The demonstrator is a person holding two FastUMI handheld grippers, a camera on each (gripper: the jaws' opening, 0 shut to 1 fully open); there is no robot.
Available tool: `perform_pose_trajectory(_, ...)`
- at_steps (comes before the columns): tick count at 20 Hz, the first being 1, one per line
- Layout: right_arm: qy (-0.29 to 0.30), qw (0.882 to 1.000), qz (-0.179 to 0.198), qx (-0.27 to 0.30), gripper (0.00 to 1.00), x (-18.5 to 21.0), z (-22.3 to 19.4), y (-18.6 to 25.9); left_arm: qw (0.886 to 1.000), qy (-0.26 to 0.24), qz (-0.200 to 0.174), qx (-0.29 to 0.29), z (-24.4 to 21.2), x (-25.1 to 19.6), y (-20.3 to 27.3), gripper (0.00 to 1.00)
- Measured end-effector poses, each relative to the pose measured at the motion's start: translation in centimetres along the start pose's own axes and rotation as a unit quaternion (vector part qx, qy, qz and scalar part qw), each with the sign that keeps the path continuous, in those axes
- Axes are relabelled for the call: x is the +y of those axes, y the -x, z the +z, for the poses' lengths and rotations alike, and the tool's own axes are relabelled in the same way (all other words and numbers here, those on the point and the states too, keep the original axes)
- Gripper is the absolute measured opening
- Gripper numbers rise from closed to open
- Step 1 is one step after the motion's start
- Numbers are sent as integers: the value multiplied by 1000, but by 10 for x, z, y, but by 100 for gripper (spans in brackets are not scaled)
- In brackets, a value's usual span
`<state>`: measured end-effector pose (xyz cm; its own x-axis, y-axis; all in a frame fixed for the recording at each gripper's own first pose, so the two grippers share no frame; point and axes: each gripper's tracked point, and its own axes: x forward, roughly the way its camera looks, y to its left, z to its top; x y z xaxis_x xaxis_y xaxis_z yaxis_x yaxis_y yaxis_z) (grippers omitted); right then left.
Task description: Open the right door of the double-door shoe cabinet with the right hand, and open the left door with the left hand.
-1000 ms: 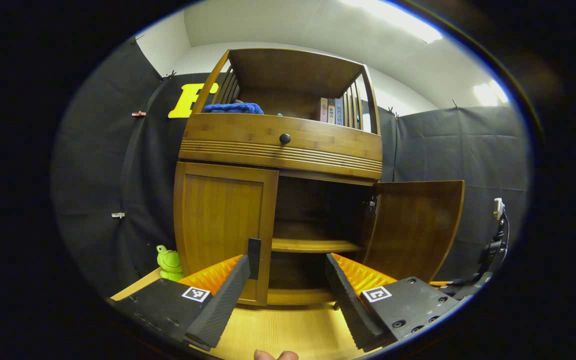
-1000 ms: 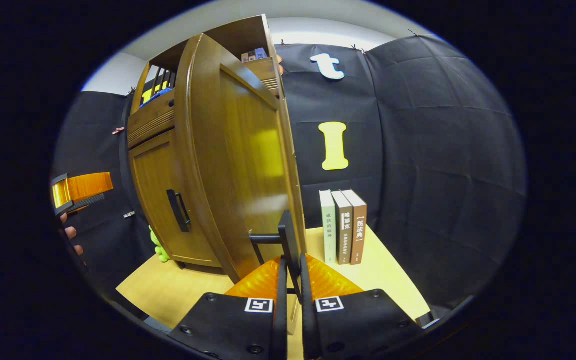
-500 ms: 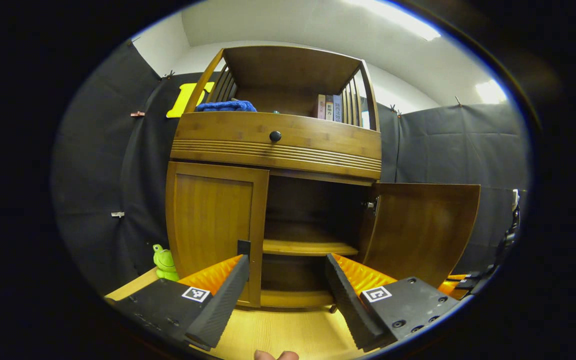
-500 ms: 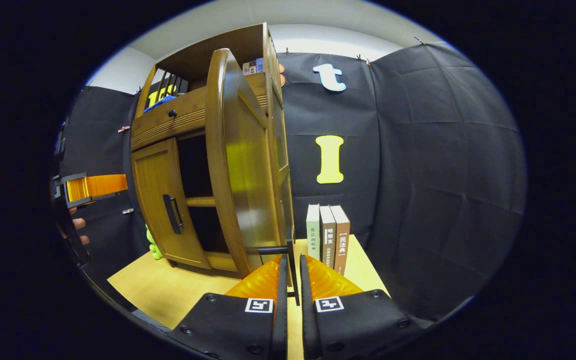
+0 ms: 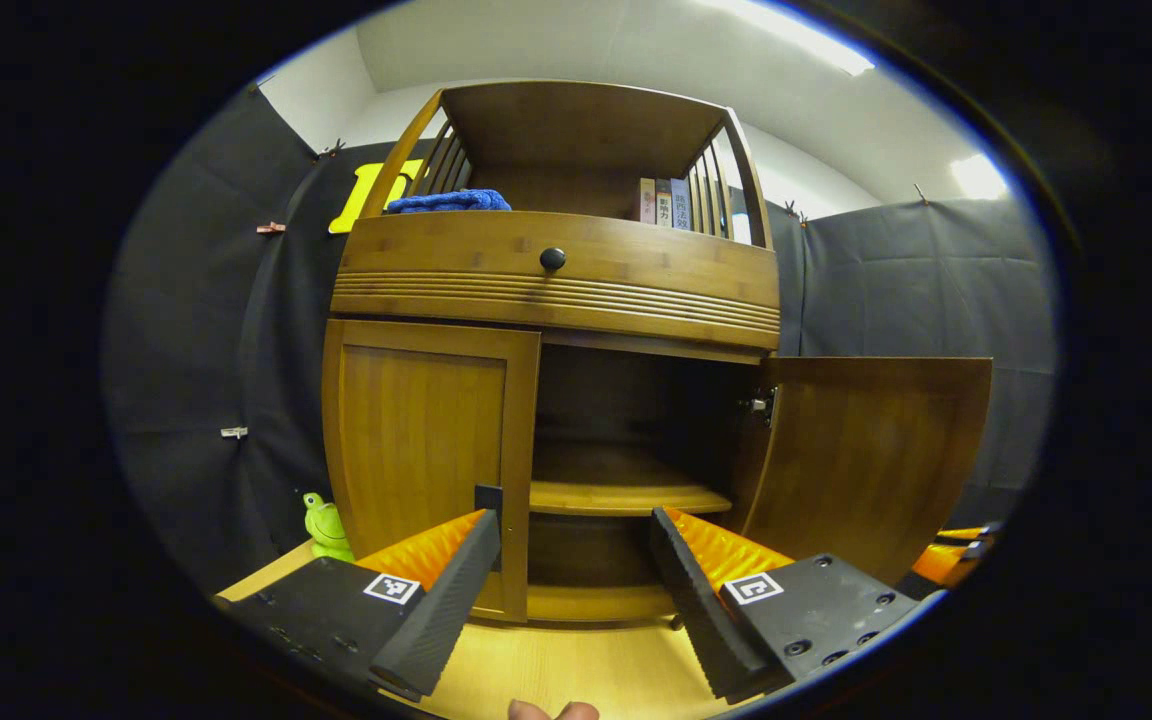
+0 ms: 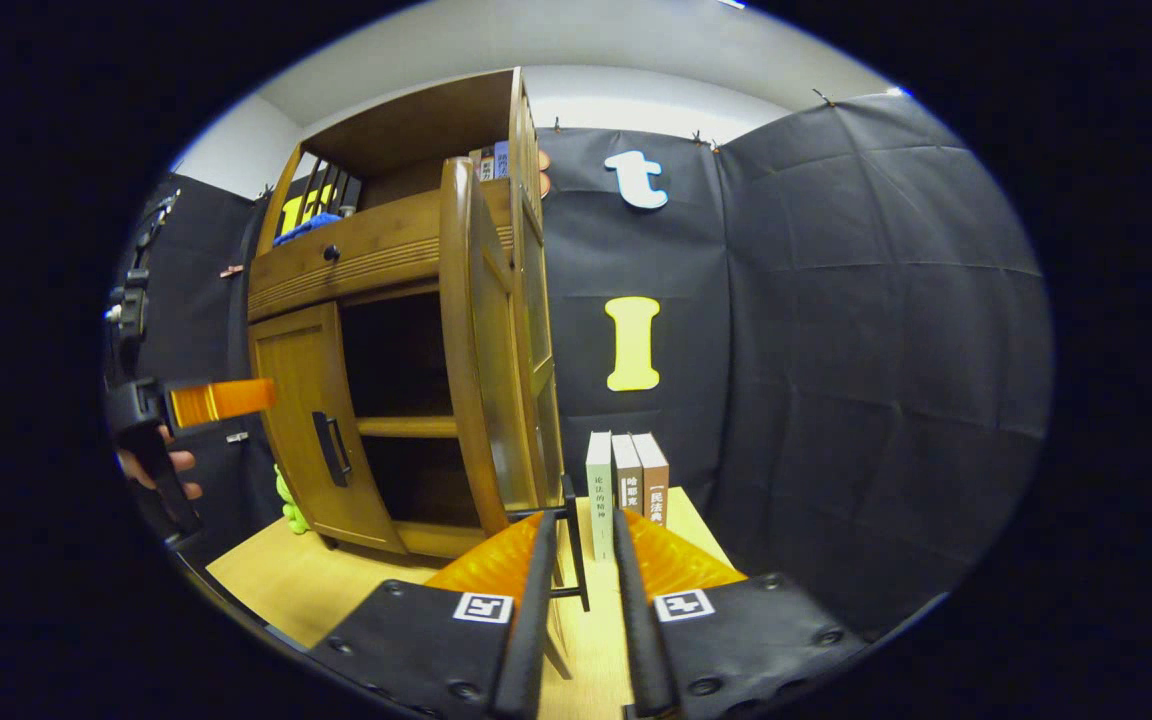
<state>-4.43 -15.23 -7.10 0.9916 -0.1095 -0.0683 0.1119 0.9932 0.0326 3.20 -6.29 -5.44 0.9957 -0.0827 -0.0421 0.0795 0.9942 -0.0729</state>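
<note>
Right door swung wide, left door closed, on the double-door shoe cabinet [image 5: 556, 290].

In the left gripper view the right door [image 5: 866, 460] stands open to the right, baring the inner shelf [image 5: 626, 495], while the left door [image 5: 426, 450] sits flush in its frame. The left gripper [image 5: 571, 570] hovers before the cabinet, jaws spread and empty, its left finger near the left door handle [image 5: 489, 510]. In the right gripper view the right gripper [image 6: 579, 600] has its jaws slightly parted around the right door handle [image 6: 573, 540]; whether they press on it I cannot tell. Three upright books [image 6: 626, 485] stand on the table [image 6: 306, 580] just right of the cabinet.
</note>
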Motion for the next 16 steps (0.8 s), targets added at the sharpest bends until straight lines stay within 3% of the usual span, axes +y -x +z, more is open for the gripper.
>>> perform_pose_trajectory(2, 16, 1000, -22, 1, 77, -7, 5, 11, 1000, -12, 7, -7, -7, 11, -15, 92)
perform_pose_trajectory(3, 6, 1000, -9, -3, 99, -3, 7, 14, 1000, -14, 13, -11, -13, 17, -23, 92)
perform_pose_trajectory(6, -4, 1000, -3, -9, 93, 8, 14, 32, 1000, -15, 22, -16, -30, 31, -49, 92)
perform_pose_trajectory(7, -1, 1000, -6, -8, 98, 8, 13, 36, 999, -18, 23, -16, -37, 36, -58, 92)
perform_pose_trajectory(10, 3, 1000, -7, -29, 98, 22, 25, 43, 998, -40, 38, -22, -54, 55, -84, 92)
perform_pose_trajectory(16, 6, 999, -2, -38, 98, 48, 30, 52, 998, -44, 48, -5, -85, 81, -129, 69)
